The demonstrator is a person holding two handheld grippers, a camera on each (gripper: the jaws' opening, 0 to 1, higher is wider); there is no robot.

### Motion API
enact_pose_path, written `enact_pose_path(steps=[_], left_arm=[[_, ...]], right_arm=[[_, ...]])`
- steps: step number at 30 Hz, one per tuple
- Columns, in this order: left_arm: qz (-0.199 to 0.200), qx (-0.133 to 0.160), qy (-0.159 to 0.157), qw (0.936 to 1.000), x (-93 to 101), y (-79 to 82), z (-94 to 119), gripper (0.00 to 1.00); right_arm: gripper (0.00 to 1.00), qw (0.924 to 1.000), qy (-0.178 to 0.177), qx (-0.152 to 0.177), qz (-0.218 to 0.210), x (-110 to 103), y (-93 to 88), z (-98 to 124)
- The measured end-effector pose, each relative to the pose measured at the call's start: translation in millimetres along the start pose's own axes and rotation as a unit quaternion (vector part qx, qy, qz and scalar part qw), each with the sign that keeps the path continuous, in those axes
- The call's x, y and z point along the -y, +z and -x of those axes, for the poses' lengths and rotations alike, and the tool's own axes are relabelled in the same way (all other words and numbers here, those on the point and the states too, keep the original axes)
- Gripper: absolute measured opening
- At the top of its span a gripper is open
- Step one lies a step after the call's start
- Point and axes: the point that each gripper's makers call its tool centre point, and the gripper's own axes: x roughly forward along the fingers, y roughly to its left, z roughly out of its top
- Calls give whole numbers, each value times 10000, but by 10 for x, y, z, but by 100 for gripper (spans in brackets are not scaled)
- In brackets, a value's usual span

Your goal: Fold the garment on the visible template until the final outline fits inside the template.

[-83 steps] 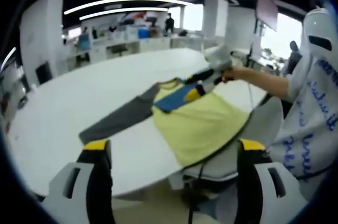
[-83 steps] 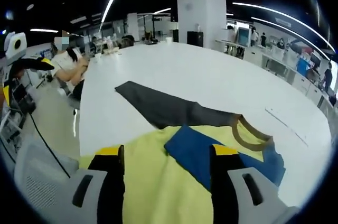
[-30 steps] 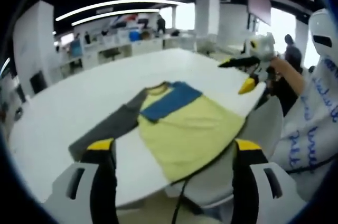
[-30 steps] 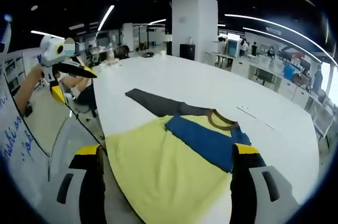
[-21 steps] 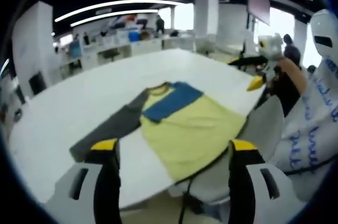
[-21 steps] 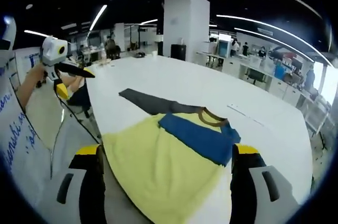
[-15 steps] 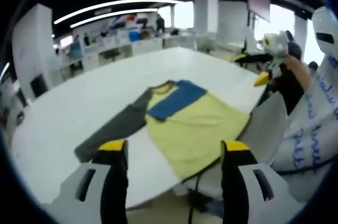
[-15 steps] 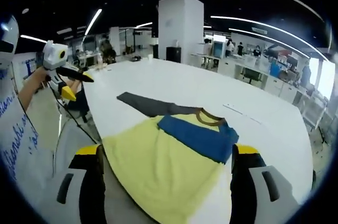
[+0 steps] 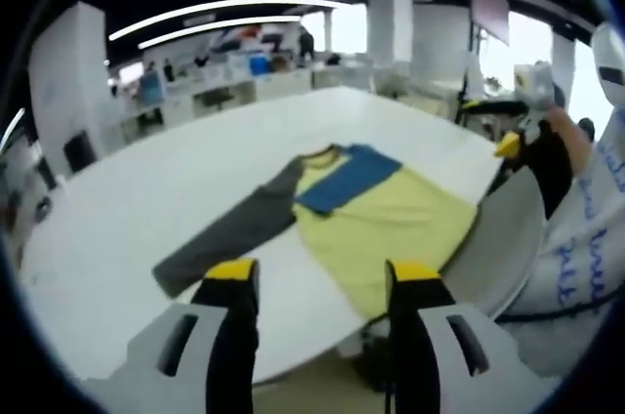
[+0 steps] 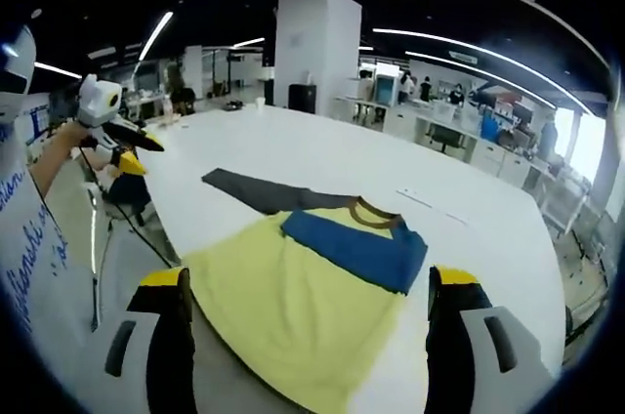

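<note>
Garment (image 9: 376, 214) lies flat near the bench (image 9: 146, 199) edge, blue sleeve (image 10: 356, 248) already folded across the yellow body; grey sleeve (image 9: 229, 238) is best pinched at its cuff by the empty, wide-parted left tongs (image 9: 317, 277) and right tongs (image 10: 308, 282).

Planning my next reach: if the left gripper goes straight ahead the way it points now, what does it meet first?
Probably the white table near its front edge, with the grey sleeve just beyond; depth is hard to judge. The left gripper is open, off the table.
</note>
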Motion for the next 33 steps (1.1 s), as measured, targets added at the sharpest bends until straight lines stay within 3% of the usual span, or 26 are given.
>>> enact_pose_path(steps=[14, 20, 29, 33], left_arm=[[217, 72, 61, 9997, -485, -218, 14, 38], [432, 81, 276, 9987, -816, -339, -44, 32], [727, 33, 563, 9958, -1121, -557, -170, 21], [1055, 178, 673, 9920, -1270, -563, -188, 15]], right_arm=[[100, 9993, -353, -75, -23, -120, -33, 64], [100, 9985, -526, -146, -26, -120, -75, 81], [100, 9983, -563, -160, -84, -128, -73, 62], [100, 9982, -573, -184, -68, -125, -83, 58]])
